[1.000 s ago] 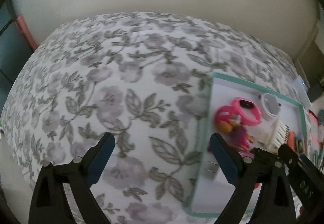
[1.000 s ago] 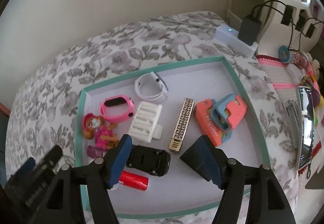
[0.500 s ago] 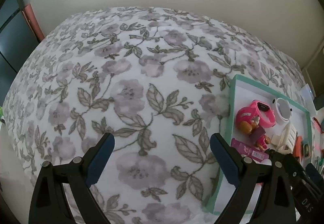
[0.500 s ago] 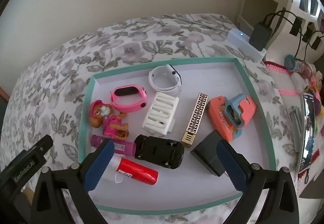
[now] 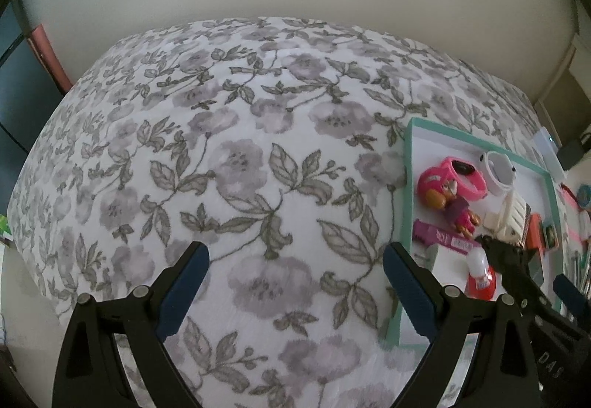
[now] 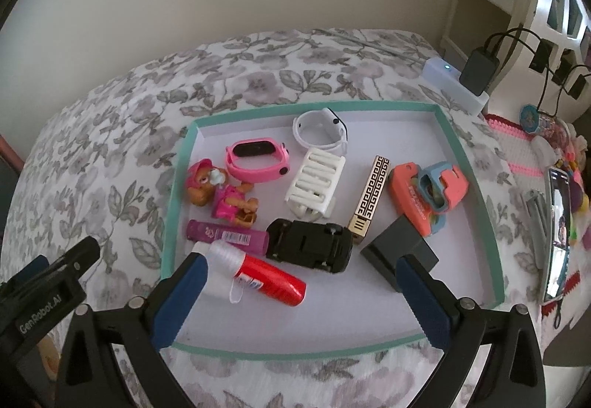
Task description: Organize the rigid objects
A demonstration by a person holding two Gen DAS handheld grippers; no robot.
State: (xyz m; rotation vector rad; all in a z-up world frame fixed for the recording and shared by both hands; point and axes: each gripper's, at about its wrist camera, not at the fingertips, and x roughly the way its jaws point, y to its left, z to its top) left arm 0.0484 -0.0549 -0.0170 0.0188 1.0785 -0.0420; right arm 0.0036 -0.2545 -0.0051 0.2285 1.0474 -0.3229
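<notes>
A teal-rimmed white tray (image 6: 469, 164) lies on the floral bed and holds several small objects: a black adapter (image 6: 400, 251), a black toy car (image 6: 310, 245), a red tube (image 6: 266, 277), a purple stick (image 6: 227, 236), a pink watch (image 6: 256, 158), a white watch (image 6: 319, 129), a white comb-like piece (image 6: 316, 181), a gold-patterned bar (image 6: 371, 199), an orange-and-blue toy (image 6: 426, 197) and a pup figure (image 6: 221, 194). My right gripper (image 6: 301, 295) is open and empty above the tray's near side. My left gripper (image 5: 295, 288) is open and empty over the bedspread, left of the tray (image 5: 408, 186).
The floral bedspread (image 5: 221, 157) fills the left wrist view. A white power strip with plugged chargers (image 6: 454, 83) sits past the tray's far right corner. A phone (image 6: 557, 230) and small trinkets lie on a pink mat at the right. A wall runs behind the bed.
My right gripper opened, let go of the black adapter onto the tray, and drew back. My left gripper shifted left, then held over the bedspread.
</notes>
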